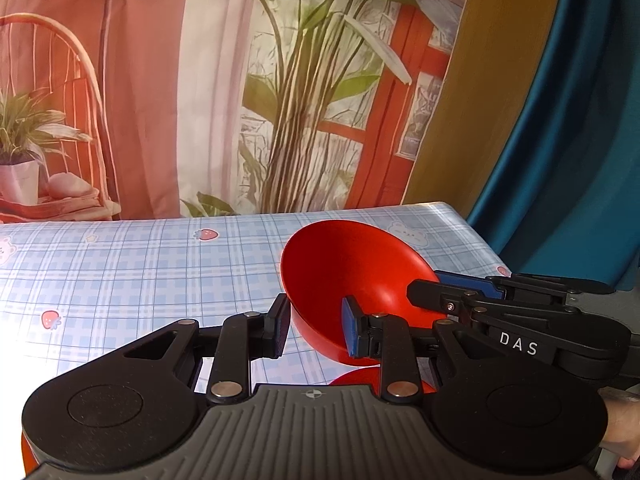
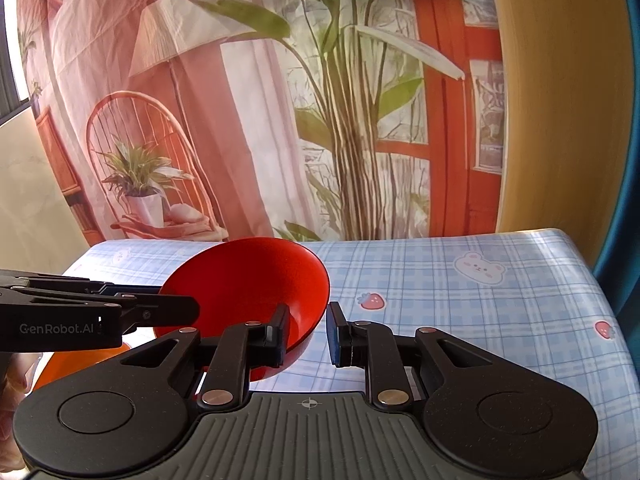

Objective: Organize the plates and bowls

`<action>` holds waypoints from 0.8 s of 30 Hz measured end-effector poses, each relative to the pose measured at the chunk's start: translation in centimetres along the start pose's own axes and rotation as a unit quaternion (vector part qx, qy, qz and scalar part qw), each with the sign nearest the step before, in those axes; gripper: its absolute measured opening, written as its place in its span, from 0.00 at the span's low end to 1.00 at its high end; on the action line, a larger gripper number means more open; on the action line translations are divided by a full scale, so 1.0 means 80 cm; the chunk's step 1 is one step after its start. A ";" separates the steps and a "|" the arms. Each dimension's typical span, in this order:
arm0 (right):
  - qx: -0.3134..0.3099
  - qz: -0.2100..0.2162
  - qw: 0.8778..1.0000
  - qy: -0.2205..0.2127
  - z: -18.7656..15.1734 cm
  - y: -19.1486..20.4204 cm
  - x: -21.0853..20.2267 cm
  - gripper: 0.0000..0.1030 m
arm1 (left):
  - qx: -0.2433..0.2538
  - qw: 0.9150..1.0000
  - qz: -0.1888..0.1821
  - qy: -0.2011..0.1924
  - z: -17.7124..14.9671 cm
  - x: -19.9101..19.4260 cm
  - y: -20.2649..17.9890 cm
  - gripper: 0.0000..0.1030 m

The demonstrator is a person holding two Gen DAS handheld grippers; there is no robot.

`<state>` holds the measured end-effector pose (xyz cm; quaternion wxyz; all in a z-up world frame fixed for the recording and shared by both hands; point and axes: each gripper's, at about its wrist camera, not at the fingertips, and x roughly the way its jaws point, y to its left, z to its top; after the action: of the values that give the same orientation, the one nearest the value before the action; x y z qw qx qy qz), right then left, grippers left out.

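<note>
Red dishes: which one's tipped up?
The red bowl, tilted, with left gripper and right gripper at its rim. The other red dish lies below, mostly hidden.

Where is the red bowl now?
The red bowl is tilted above the checked tablecloth, with the left gripper and right gripper each straddling its rim.

A blue plaid tablecloth [image 2: 460, 304] (strawberries and little bears printed on it) covers the table, a printed backdrop [image 1: 224, 92] of plants and a chair hanging at the far side, teal curtain [image 1: 580, 140] far right.
</note>
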<state>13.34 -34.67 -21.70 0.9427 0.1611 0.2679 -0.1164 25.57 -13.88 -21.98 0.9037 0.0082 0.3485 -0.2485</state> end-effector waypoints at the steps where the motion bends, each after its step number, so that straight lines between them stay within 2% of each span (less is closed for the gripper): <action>1: 0.000 0.000 1.000 -0.002 0.000 0.001 -0.004 0.19 | 0.002 1.000 0.000 -0.002 -0.001 -0.004 -0.002 0.29; 10: -0.007 0.000 1.000 -0.009 -0.011 0.014 -0.042 0.19 | 0.007 1.000 -0.004 -0.010 -0.017 -0.040 -0.015 0.29; 24: -0.014 -0.004 1.000 0.001 -0.048 0.026 -0.078 0.19 | 0.014 1.000 -0.006 0.006 -0.055 -0.074 -0.024 0.29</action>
<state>7.02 -30.53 -20.93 0.9441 0.1470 0.2715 -0.1159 18.17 -12.08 -21.26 0.8999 0.0203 0.3510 -0.2582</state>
